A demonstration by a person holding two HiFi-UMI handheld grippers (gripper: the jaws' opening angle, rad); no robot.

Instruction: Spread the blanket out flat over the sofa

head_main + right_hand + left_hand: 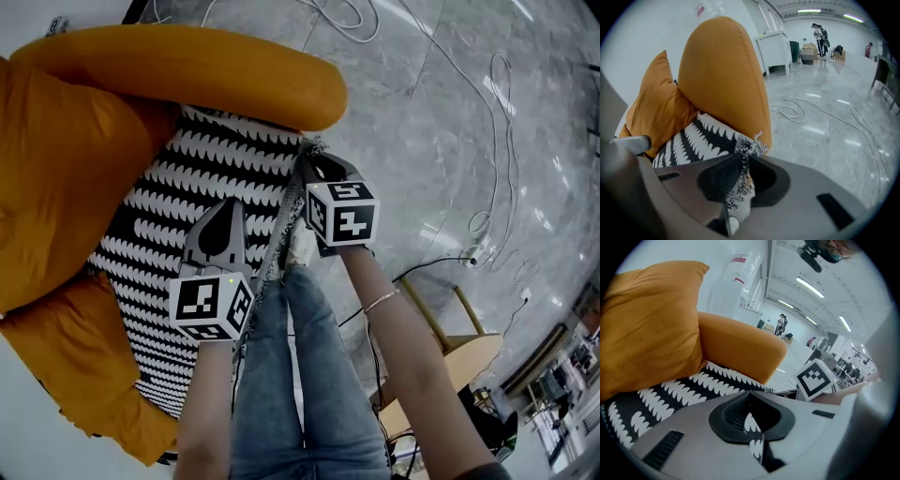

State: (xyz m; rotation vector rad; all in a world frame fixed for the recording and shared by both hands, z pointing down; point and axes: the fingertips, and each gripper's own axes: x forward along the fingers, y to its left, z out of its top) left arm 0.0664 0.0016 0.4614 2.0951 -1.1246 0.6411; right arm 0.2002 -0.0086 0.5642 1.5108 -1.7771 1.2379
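A black-and-white patterned blanket (pixel 187 216) lies over the seat of an orange sofa (pixel 197 70). Its front edge hangs toward me. My left gripper (pixel 223 211) rests low over the blanket's near side, and in the left gripper view its jaws (pixel 751 397) are shut with a strip of the blanket (pixel 670 394) pinched between them. My right gripper (pixel 311 161) is at the blanket's front right corner, by the sofa arm. In the right gripper view its jaws (pixel 743 157) are pressed together on the fringed corner of the blanket (pixel 705 133).
An orange cushion (pixel 56 178) leans at the sofa's back left. My legs in jeans (pixel 300 375) stand against the sofa front. White cables (pixel 487 112) trail over the marble floor at right. A wooden stool (pixel 459 352) stands at lower right. People (pixel 819 35) are far off.
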